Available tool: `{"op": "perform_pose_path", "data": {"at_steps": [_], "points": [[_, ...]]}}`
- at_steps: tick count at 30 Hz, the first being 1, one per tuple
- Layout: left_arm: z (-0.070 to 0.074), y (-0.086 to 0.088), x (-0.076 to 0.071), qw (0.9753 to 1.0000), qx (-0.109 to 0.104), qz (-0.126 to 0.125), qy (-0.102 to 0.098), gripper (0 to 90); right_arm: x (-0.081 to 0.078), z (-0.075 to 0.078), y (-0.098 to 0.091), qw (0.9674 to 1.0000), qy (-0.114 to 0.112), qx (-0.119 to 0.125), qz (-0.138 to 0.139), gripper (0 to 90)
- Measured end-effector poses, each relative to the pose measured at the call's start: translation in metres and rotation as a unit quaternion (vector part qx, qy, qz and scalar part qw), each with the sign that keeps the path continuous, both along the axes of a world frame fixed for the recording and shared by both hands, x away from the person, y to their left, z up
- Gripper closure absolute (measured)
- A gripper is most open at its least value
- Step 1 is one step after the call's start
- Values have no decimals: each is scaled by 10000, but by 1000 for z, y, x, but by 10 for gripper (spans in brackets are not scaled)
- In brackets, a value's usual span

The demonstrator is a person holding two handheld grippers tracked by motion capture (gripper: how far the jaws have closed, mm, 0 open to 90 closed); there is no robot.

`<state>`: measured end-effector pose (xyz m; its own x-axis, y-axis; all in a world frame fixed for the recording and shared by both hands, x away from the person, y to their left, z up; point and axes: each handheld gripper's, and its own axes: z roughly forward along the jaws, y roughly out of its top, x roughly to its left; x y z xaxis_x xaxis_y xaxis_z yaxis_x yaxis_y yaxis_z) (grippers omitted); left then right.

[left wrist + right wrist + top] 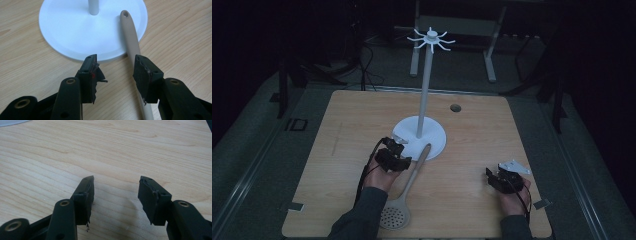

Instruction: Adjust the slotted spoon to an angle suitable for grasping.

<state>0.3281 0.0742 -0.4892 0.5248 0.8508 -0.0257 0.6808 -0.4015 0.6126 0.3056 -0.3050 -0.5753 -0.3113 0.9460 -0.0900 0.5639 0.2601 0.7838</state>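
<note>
A white stand [420,134] with a tall pole and hooked arms on top rises from a round base [75,30] at the table's middle. A beige slotted spoon [407,192] lies on the table, its handle tip [125,15] resting on the base rim, its perforated bowl near the front edge. My left gripper [393,149] [115,65] is open just left of the handle, which passes under its right jaw. My right gripper [497,177] [116,186] is open over bare wood at the front right, holding nothing.
The wooden table [337,130] has a small round hole [455,107] at the back right. Dark floor, cables and a metal frame [452,30] lie beyond the table's far edge.
</note>
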Motion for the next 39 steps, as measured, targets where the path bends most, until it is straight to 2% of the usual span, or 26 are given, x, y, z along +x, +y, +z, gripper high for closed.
{"op": "perform_pose_path", "data": {"at_steps": [21, 29, 30, 33, 35, 38, 39], "points": [[-10, -29, 11, 9986, 297, -200, 389, 602, 0, 0, 0, 10000, -7, -20, 3, 458], [-20, -43, 12, 9972, 396, -304, 550, 611, 0, 0, -1, 10000, -10, 2, -9, 456], [-22, -46, 12, 9965, 482, -306, 604, 618, 0, 0, -1, 10000, -2, 14, -14, 455], [-26, -50, 12, 9958, 534, -331, 667, 640, 0, 0, -1, 10000, -6, 12, -23, 455], [-32, -55, 12, 9944, 623, -362, 772, 642, 0, 0, -1, 10000, -10, 19, -39, 454], [-34, -56, 12, 9940, 642, -356, 807, 641, 0, 0, -2, 10000, -8, 14, -35, 454], [-36, -58, 12, 9935, 754, -314, 790, 643, 0, 0, -2, 10000, -15, -2, -36, 454]]}}
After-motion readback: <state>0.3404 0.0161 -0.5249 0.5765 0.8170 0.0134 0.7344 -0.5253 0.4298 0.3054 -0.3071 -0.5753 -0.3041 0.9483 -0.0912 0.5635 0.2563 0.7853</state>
